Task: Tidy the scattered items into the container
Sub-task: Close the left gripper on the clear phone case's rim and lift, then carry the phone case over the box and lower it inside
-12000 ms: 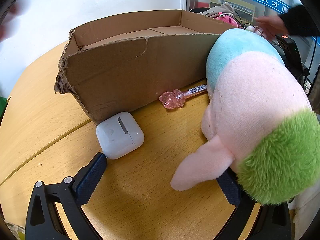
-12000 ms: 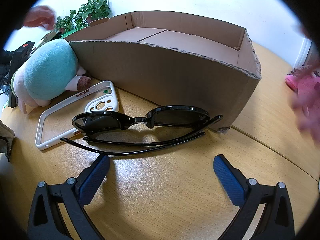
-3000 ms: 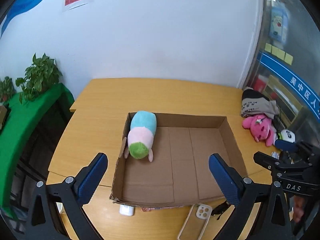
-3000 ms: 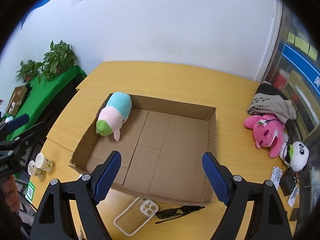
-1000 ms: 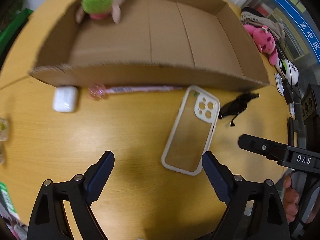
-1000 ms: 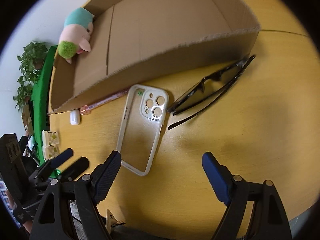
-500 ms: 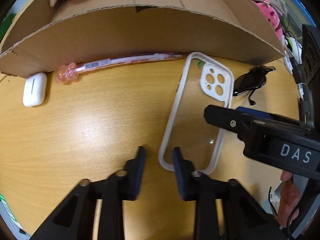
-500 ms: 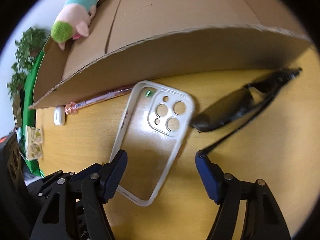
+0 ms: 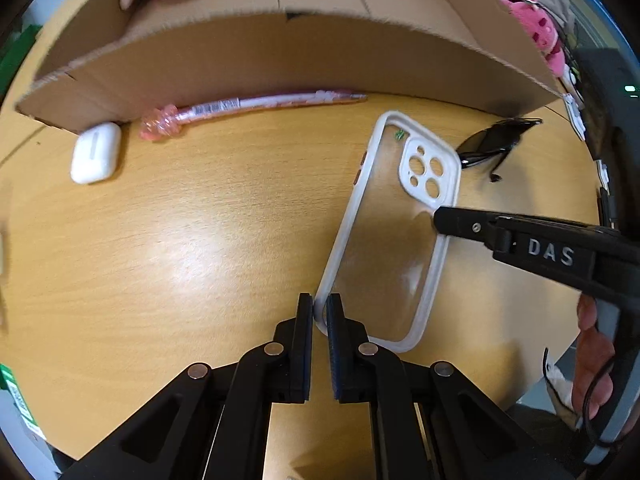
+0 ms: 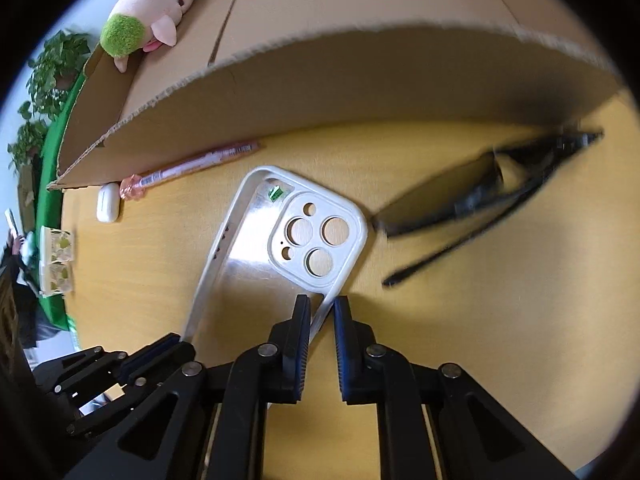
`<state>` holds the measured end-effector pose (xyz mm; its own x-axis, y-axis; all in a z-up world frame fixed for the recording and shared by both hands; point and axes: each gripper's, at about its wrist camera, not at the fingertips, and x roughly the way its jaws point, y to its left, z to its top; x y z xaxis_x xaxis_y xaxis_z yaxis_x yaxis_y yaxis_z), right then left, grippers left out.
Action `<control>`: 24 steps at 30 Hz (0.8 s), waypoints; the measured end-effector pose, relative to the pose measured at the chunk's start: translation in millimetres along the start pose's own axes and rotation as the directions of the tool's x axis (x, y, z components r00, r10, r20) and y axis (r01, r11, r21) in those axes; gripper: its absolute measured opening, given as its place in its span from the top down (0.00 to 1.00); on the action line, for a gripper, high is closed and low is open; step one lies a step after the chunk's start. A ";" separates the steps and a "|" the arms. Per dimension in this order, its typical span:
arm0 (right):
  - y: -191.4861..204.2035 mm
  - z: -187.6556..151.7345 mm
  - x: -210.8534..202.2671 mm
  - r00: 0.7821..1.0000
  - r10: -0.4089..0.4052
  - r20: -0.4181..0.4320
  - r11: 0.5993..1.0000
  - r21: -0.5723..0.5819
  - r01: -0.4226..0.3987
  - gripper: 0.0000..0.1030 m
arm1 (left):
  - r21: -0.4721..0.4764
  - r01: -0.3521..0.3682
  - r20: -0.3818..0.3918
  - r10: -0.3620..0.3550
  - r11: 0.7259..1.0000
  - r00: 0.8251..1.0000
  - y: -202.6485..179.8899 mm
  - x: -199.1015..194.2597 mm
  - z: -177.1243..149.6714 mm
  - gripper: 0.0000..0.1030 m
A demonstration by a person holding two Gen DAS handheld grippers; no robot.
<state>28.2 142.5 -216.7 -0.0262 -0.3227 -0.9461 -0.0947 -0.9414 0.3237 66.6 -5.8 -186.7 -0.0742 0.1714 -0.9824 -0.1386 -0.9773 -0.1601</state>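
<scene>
Phone case [image 9: 384,240]: clear glossy back, white rim, lying flat.
Cardboard box [image 10: 360,80]: holding a fuzzy plush toy [image 10: 148,12].
Left gripper [image 9: 319,312]: pinching the case's corner rim.
Right gripper [image 10: 321,312]: clamping the case's side rim.

One phone case [image 9: 390,236], one sunglasses [image 9: 494,142], one pen [image 9: 256,106], one earbud case [image 9: 96,153].

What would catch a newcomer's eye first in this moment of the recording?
Both grippers pinch one clear, white-rimmed phone case on the wooden table: the left gripper at its near corner, the right gripper on its long edge below the camera cutouts. Behind it stands the cardboard box, a plush toy in its far corner.
</scene>
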 end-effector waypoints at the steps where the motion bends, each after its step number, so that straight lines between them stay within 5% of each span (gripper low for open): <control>1: -2.7 -1.7 -3.9 1.000 0.023 -0.002 1.000 0.012 -0.023 0.90 | -0.001 -0.002 0.010 0.002 1.000 1.000 -0.6 -5.9 -2.5 0.94; 12: 32.1 1.4 -101.8 0.973 0.162 0.166 0.983 -0.116 -0.144 0.90 | -0.043 -0.062 0.218 0.070 0.997 0.973 1.1 -106.9 8.8 0.94; 24: 81.7 93.2 -215.4 0.883 0.263 0.390 0.955 -0.236 -0.180 0.92 | -0.069 -0.061 0.475 0.086 0.996 0.876 7.1 -204.8 110.4 0.94</control>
<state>-66.6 144.2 13.0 -0.4360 -0.4938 -0.7524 0.1496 -0.8641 0.4805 -28.1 -34.1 24.0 -0.5457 0.1247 -0.8286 -0.0655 -0.9922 -0.1061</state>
